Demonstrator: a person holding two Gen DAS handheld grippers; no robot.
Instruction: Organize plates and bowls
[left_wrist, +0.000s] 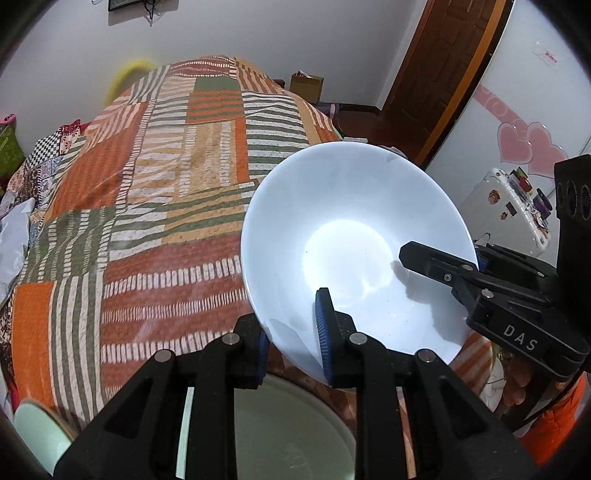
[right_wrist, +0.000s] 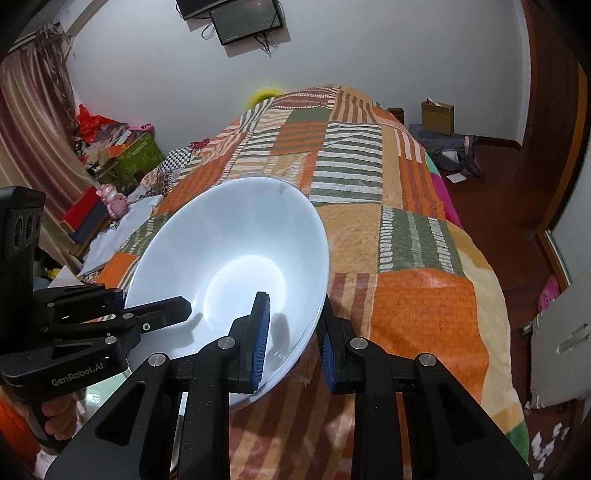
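A large white bowl (left_wrist: 351, 236) is held tilted above the patchwork bedspread (left_wrist: 147, 206). My left gripper (left_wrist: 291, 339) is shut on its near rim, one blue pad inside and one outside. My right gripper (right_wrist: 291, 339) is shut on the bowl (right_wrist: 236, 266) at the opposite rim. Each gripper shows in the other's view, the right one (left_wrist: 480, 280) at the right and the left one (right_wrist: 110, 317) at the left. A pale green plate (left_wrist: 266, 432) lies below the bowl under my left gripper. A pale green dish edge (left_wrist: 37, 432) shows at the lower left.
The bed fills most of both views. A white fridge (left_wrist: 517, 206) and wooden door (left_wrist: 443, 74) stand at the right. Cluttered boxes (right_wrist: 122, 155) sit left of the bed. Dark wooden floor (right_wrist: 498, 206) with clothes lies to the right.
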